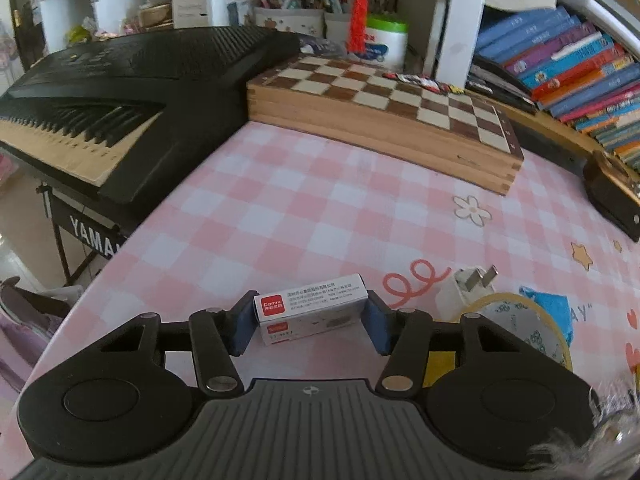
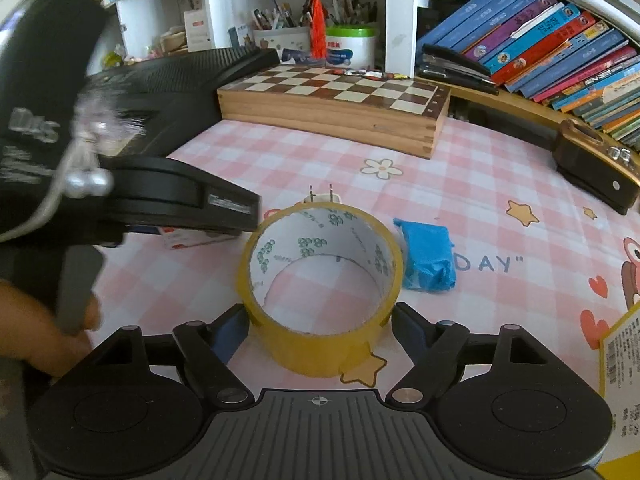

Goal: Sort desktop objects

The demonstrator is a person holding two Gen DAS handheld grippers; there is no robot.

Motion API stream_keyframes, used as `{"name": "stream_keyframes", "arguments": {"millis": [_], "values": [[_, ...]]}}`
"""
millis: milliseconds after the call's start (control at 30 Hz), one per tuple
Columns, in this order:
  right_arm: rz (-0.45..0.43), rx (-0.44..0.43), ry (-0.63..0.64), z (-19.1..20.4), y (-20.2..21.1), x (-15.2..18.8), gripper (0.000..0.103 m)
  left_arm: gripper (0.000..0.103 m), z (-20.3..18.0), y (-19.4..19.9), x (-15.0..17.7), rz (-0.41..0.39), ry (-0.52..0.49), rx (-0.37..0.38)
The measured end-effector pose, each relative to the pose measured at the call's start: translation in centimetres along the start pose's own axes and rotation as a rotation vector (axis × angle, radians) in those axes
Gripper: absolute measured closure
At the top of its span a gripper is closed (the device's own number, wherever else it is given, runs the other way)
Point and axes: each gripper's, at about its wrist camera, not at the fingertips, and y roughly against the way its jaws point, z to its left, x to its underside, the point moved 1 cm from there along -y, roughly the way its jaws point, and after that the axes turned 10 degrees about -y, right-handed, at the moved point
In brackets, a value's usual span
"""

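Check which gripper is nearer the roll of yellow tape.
Right. The right gripper has its fingers either side of the roll of yellow tape, not visibly pressing it. The left gripper is off to the roll's left, clamped on a small white cardboard box.

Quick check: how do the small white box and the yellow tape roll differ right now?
The small white box is rectangular with a red label; the yellow tape roll is a hollow ring. The box sits pressed between the left gripper pads; the tape roll sits between the right gripper fingers, with a gap showing. Both rest on the pink checked tablecloth.
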Motion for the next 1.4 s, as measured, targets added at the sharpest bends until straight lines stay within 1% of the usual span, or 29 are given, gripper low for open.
{"name": "stream_keyframes", "arguments": {"millis": [67, 133, 200, 333, 467, 533, 600, 767, 1000, 1233, 1400], "values": [[0.002, 0.004, 0.005, 0.1, -0.3, 0.0, 0.021, 0.051, 0.7, 0.5, 0.0, -0.012, 0.022, 0.006], [-0.003, 0.011, 0.020, 0.2, -0.7, -0.1, 0.017, 0.051, 1.4, 1.1, -0.1, -0.027, 0.036, 0.014], [-0.011, 0.012, 0.029, 0.2, -1.1, -0.3, 0.014, 0.051, 2.1, 1.7, -0.1, -0.032, 0.049, 0.018], [-0.016, 0.010, 0.026, 0.1, -2.0, -1.1, 0.011, 0.051, 2.9, 2.7, 0.1, -0.036, 0.067, 0.032], [-0.007, 0.008, 0.027, 0.2, -2.5, -1.7, 0.012, 0.051, 3.0, 3.6, 0.3, -0.042, 0.062, 0.052], [-0.006, -0.003, 0.040, 0.4, -2.3, -1.8, 0.019, 0.051, 3.1, 4.1, 0.5, -0.048, 0.057, 0.060], [-0.007, 0.005, 0.041, 0.4, -1.9, -1.8, 0.019, 0.051, 3.1, 4.5, 0.5, -0.054, 0.053, 0.069], [-0.031, -0.008, 0.007, 0.1, -0.1, -1.7, 0.019, 0.051, 3.4, 5.9, 0.6, -0.081, 0.048, 0.093], [-0.073, -0.010, -0.020, -0.1, 3.5, -1.3, 0.019, 0.051, 3.9, 8.3, 1.3, -0.110, 0.039, 0.139], [-0.102, -0.016, -0.035, 0.3, 7.0, -0.6, 0.019, 0.051, 4.4, 11.8, 2.2, -0.179, -0.001, 0.188], [-0.144, -0.012, -0.016, 0.9, 10.3, 0.3, 0.019, 0.051, 5.5, 14.3, 3.0, -0.217, -0.022, 0.235]]}}
